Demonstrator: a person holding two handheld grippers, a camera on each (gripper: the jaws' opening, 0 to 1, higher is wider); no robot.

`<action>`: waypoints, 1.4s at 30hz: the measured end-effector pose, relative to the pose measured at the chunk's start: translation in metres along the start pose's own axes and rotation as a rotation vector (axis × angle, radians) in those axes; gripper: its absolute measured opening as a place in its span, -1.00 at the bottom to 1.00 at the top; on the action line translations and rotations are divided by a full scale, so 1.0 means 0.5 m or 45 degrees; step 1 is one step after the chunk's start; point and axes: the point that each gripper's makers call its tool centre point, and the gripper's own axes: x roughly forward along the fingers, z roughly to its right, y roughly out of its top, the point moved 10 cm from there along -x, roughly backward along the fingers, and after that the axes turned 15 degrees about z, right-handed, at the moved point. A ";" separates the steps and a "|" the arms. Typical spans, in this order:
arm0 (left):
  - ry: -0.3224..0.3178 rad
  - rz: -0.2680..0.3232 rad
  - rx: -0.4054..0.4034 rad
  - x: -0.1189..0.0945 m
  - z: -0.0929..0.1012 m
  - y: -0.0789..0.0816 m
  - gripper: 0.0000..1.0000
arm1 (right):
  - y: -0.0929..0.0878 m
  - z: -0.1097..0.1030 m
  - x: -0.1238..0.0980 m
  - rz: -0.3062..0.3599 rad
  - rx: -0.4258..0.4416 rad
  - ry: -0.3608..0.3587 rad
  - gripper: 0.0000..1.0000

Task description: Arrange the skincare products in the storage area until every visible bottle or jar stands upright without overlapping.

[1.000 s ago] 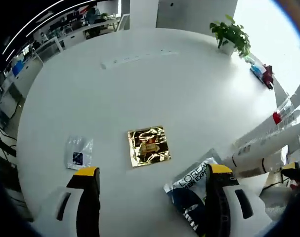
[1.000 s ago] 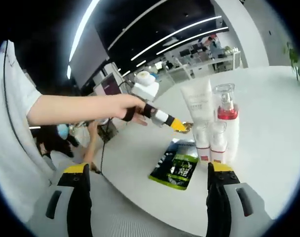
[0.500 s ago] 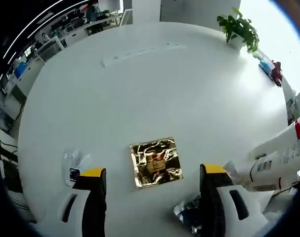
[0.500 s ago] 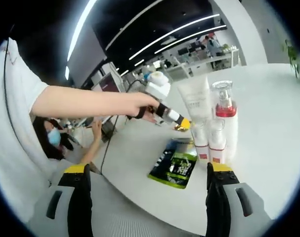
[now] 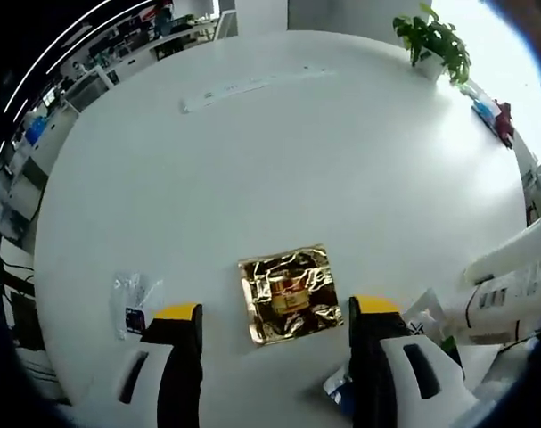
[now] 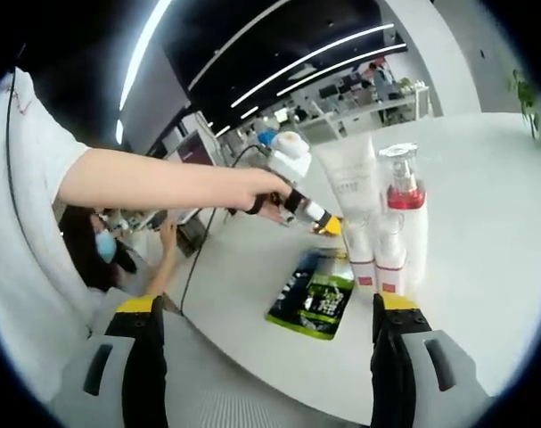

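In the left gripper view my left gripper (image 5: 274, 312) stands open over a gold foil sachet (image 5: 288, 292) lying flat on the round white table (image 5: 279, 152). A clear sachet (image 5: 134, 300) lies left of it, and white tubes and bottles (image 5: 511, 285) show at the right edge. In the right gripper view my right gripper (image 6: 266, 308) is open, apart from a white tube (image 6: 353, 192), a red-capped clear bottle (image 6: 405, 196) and small white bottles (image 6: 381, 254) that stand upright together. A dark green sachet (image 6: 317, 299) lies flat before them. The left gripper (image 6: 307, 212), held by a person's hand, reaches in beside the tube.
A potted plant (image 5: 435, 40) and a few small items (image 5: 493, 116) sit at the table's far edge. A long white strip (image 5: 252, 85) lies across the far part. A person in a white shirt (image 6: 20, 223) stands at the left; another person (image 6: 105, 245) sits behind.
The left gripper has moved forward over the gold sachet, so the dark green sachet has slid almost out of its view. The right gripper has stayed still.
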 end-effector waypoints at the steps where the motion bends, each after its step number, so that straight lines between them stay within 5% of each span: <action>1: 0.001 0.002 0.000 -0.003 0.000 -0.001 0.12 | 0.000 0.000 0.000 0.001 0.001 -0.001 0.92; 5: 0.005 0.004 0.011 -0.009 -0.007 0.001 -0.32 | 0.000 0.000 0.000 0.000 -0.001 -0.002 0.92; 24: 0.038 0.060 -0.036 -0.039 -0.028 0.007 -0.38 | -0.001 -0.003 0.001 -0.010 -0.025 0.013 0.91; 42: 0.088 0.087 -0.086 -0.126 -0.025 -0.060 -0.46 | 0.002 -0.009 0.001 -0.003 -0.051 0.060 0.89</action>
